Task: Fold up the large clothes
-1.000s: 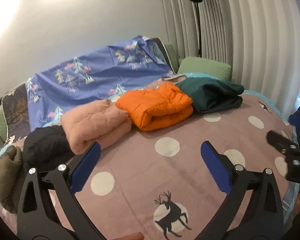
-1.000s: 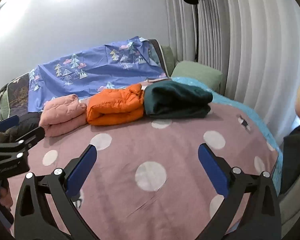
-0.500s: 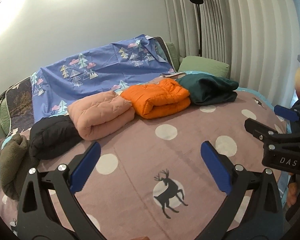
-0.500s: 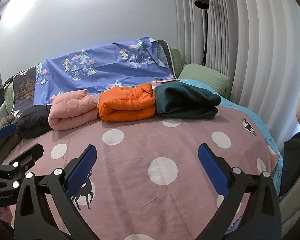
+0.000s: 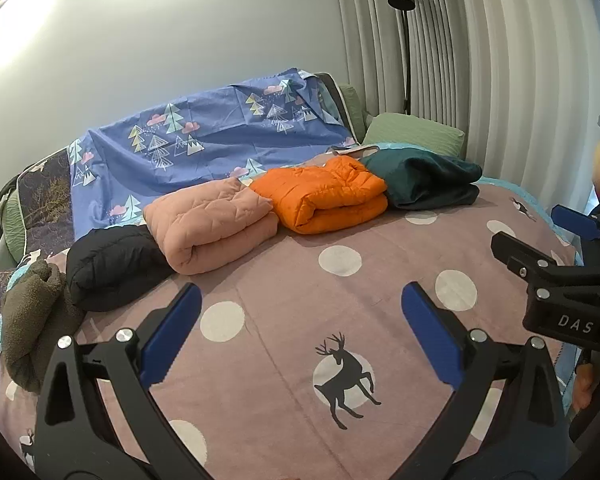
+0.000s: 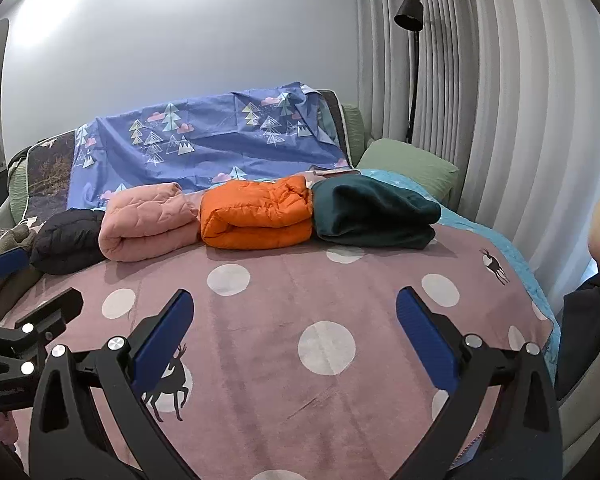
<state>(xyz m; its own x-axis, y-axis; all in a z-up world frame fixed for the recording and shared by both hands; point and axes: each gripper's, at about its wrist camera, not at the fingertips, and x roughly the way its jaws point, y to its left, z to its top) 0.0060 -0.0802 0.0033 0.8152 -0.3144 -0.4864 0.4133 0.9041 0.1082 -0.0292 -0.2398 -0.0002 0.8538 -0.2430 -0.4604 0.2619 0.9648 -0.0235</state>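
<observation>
Across the bed [image 5: 380, 320], folded jackets [image 6: 256, 216] are lying in a row; I'm holding the left gripper [image 5: 300, 328] and right gripper [image 6: 294, 332] wide, empty. I'm expecting puffy, light, slippery cloth, best pinched at hems.

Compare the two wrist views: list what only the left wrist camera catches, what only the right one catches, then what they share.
Left wrist only: the right tool at its right edge and most of the olive fleece garment.

Right wrist only: the left tool at its left edge.

Both: the folded row of black jacket, pink jacket, orange jacket and dark green garment on the dotted blanket; each camera's own tool is open and empty.
</observation>
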